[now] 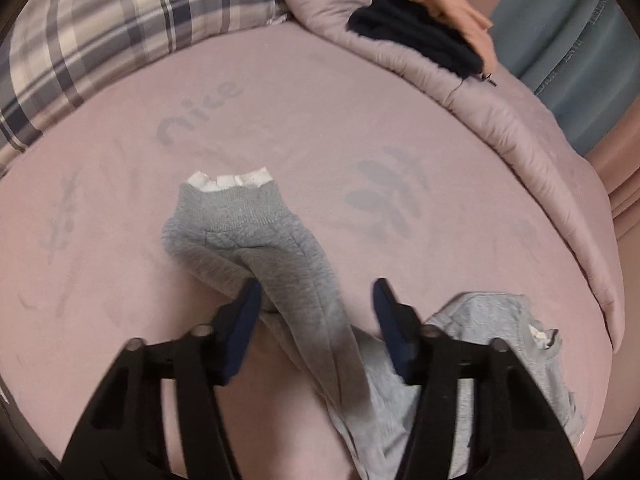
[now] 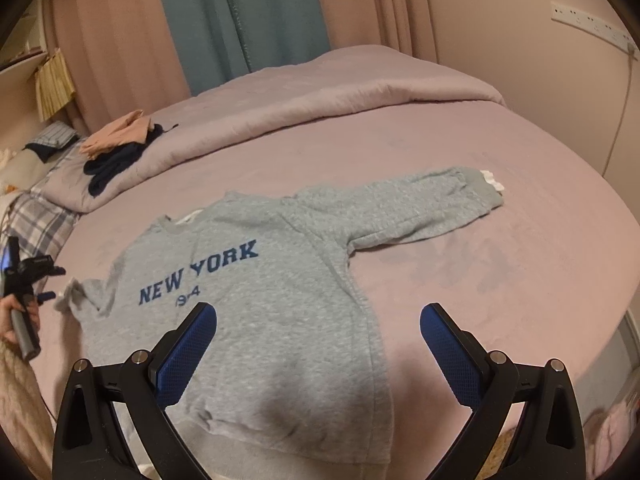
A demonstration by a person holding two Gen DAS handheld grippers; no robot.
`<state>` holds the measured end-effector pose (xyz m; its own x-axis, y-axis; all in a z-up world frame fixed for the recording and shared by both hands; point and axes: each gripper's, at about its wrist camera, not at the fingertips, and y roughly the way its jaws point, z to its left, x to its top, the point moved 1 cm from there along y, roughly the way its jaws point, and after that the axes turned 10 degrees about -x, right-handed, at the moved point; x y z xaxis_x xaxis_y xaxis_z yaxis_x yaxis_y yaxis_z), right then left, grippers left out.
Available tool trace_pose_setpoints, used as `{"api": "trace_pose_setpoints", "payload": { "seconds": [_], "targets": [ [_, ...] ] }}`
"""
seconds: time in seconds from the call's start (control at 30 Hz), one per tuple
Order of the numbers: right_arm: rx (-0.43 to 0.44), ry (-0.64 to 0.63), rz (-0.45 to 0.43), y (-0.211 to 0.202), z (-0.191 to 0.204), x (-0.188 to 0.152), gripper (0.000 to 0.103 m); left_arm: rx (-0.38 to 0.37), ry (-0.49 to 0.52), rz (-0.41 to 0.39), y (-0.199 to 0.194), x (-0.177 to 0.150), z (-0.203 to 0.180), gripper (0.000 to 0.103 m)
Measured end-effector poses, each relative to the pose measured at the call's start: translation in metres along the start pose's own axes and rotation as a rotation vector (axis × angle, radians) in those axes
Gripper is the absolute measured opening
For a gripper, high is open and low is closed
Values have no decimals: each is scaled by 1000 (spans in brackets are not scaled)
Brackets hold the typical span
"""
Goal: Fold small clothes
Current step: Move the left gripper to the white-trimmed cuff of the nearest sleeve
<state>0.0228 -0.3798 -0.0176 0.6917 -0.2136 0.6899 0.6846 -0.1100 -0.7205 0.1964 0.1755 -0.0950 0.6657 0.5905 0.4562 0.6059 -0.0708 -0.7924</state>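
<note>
A small grey sweatshirt (image 2: 260, 320) with blue "NEW YORK" lettering lies face up on the pink bed sheet (image 2: 500, 300). One sleeve (image 2: 404, 208) stretches out to the right, white cuff at its end. My right gripper (image 2: 318, 320) is open above the sweatshirt's lower hem, holding nothing. In the left wrist view the other grey sleeve (image 1: 276, 256) with its white cuff (image 1: 228, 180) lies between the fingers of my open left gripper (image 1: 316, 300). The left gripper also shows at the left edge of the right wrist view (image 2: 24, 280).
A folded pink duvet (image 2: 280, 120) lies along the far side of the bed, with a dark garment (image 2: 112, 168) and a peach garment (image 2: 116, 136) on it. A plaid pillow (image 1: 120, 32) lies at the head. Curtains (image 2: 240, 20) hang behind.
</note>
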Motion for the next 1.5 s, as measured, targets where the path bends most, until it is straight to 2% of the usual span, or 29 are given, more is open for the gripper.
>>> {"api": "trace_pose_setpoints", "payload": {
  "seconds": [0.07,0.17,0.33,0.4,0.5,0.53,0.67,0.7,0.73,0.77,0.83,0.87,0.93,1.0,1.1,1.13,1.17,1.2,1.37,1.5],
  "targets": [
    [-6,-1,5,3,1,1,102,5,18,20,6,-3,4,22],
    [-4,-11,15,7,6,2,102,16,41,-7,-1,-11,11,6],
    [13,-28,16,9,12,2,102,24,62,-108,-43,-31,30,4],
    [18,-30,17,10,14,2,101,25,32,-140,-61,-45,47,4],
    [28,-35,21,10,17,1,98,20,-34,-135,-67,-63,73,3],
    [34,-38,25,11,18,0,98,11,-60,-109,-63,-67,85,3],
    [47,-53,37,12,24,-3,98,-15,-115,-53,-55,-61,91,4],
    [47,-58,35,11,25,-4,98,-28,-108,-61,-56,-58,85,7],
    [45,-60,33,10,26,-4,98,-30,-91,-66,-57,-52,76,25],
    [44,-61,32,10,26,-4,98,-23,-74,-68,-57,-48,67,60],
    [37,-62,32,9,26,-3,98,-35,-53,-104,-56,-38,49,94],
    [32,-62,33,10,26,-3,98,-52,-44,-118,-53,-33,41,93],
    [24,-63,35,10,26,-3,98,-65,-31,-85,-36,-20,25,93],
    [21,-62,36,11,26,-3,98,-53,-33,-56,-17,-11,16,89],
    [14,-62,35,11,25,-3,98,7,-14,18,15,-7,11,62],
    [11,-61,35,12,24,-2,98,18,-5,35,21,-8,13,38],
    [8,-60,34,11,24,-2,98,28,10,55,28,-11,14,8],
    [6,-58,33,11,23,-2,98,27,20,62,29,-11,17,8],
    [-2,-51,33,12,19,-2,98,-56,-43,-80,-18,-21,40,8],
    [8,-48,37,14,20,-3,98,-86,-113,-134,-49,-48,70,8]
  ]
}}
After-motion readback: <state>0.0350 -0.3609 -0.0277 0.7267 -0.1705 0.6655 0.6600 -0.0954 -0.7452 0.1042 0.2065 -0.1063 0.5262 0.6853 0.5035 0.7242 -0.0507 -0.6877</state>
